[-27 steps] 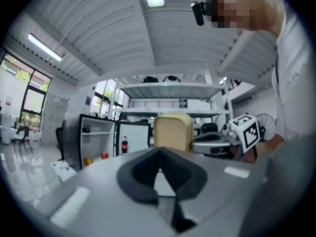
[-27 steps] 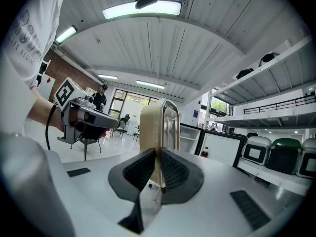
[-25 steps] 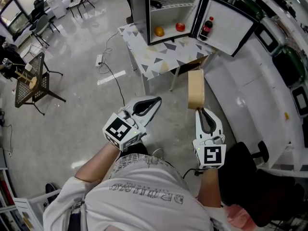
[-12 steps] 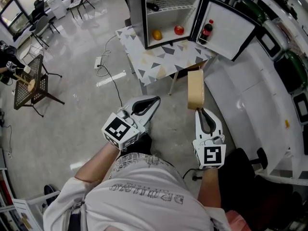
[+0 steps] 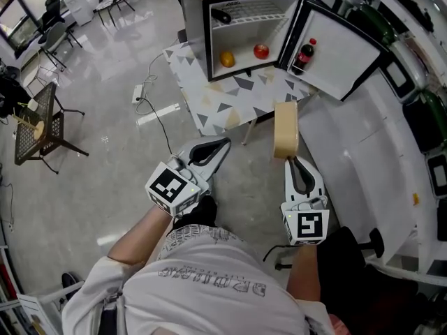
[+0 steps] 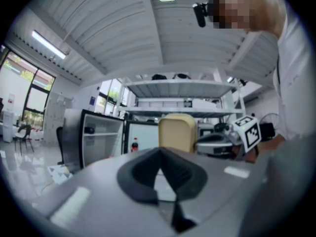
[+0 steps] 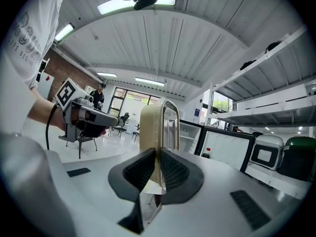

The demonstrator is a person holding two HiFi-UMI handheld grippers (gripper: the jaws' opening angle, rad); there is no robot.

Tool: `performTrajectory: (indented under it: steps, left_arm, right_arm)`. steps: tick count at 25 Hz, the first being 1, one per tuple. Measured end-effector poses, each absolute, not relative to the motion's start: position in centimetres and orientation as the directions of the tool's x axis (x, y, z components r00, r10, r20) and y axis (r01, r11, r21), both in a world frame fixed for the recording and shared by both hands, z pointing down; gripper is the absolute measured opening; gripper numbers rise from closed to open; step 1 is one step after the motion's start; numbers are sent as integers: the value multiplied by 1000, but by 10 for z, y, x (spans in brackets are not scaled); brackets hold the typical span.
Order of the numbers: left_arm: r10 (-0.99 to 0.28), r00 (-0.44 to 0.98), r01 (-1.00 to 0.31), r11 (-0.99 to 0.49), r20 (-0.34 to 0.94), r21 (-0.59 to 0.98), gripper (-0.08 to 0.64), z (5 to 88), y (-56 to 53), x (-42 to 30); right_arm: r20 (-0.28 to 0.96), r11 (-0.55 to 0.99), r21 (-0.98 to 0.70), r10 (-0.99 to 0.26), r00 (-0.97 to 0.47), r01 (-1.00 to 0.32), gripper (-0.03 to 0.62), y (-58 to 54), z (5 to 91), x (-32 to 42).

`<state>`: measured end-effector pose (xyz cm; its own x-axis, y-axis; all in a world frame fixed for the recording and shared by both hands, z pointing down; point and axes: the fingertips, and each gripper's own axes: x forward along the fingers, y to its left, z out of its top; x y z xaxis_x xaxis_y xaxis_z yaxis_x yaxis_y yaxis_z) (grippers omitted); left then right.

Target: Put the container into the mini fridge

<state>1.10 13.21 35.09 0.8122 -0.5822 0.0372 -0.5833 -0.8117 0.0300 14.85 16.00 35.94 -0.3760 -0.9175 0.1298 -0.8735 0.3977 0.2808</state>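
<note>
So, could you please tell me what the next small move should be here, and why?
Probably carry the tall flat beige container forward toward the open black mini fridge. The right hand-held gripper clamps its lower edge, the door stands wide, and the fridge is some way ahead.

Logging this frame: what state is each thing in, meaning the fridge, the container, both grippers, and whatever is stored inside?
mini fridge: on the patterned table, door swung wide open.
container: held in the air, outside the fridge.
right gripper: shut on the container's near edge.
left gripper: shut, empty.
bottle: upright in the door shelf.
orange fruit: on the fridge floor.
red fruit: on the fridge floor.
</note>
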Motion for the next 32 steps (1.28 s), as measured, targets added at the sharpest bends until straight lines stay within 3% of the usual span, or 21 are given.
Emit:
performTrajectory:
  steps: [32]
  left_arm:
    - [-522, 852, -523, -848, 41, 85, 8, 360, -155, -53]
  right_arm:
    - [250, 323, 379, -938, -240, -867, 32, -121, 376, 113]
